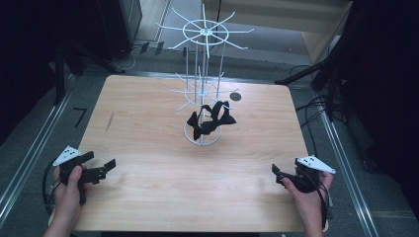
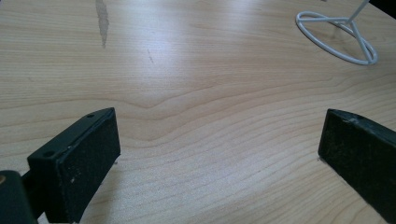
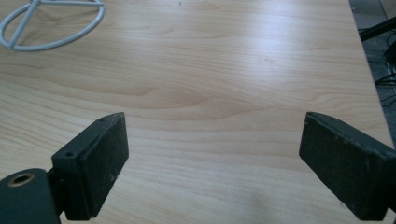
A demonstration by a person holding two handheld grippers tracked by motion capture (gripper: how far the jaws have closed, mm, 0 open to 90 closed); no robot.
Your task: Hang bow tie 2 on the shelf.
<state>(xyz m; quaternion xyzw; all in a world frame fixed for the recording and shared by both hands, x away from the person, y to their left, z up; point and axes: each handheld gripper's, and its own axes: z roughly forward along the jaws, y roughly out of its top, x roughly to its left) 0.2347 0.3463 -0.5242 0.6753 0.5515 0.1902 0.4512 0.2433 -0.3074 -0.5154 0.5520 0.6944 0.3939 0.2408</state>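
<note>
A white wire display rack (image 1: 202,59) stands upright in the middle of the wooden table (image 1: 148,128). A black strap-like item (image 1: 211,118) hangs on its lower tier, just above the round base ring (image 1: 190,136). My left gripper (image 1: 101,160) rests near the table's front left corner, open, with nothing between its jaws (image 2: 219,140). My right gripper (image 1: 276,175) sits near the front right corner, also open and empty (image 3: 212,144). Both point toward the rack, well short of it. Part of the base ring (image 2: 349,21) (image 3: 46,46) lies far ahead in each gripper view.
A small dark round spot (image 1: 235,96) lies on the table behind the rack, and a dark streak (image 1: 109,122) marks the wood at the left. Metal rails and cables (image 1: 316,106) run along the floor on both sides. Bare wood separates the grippers from the rack.
</note>
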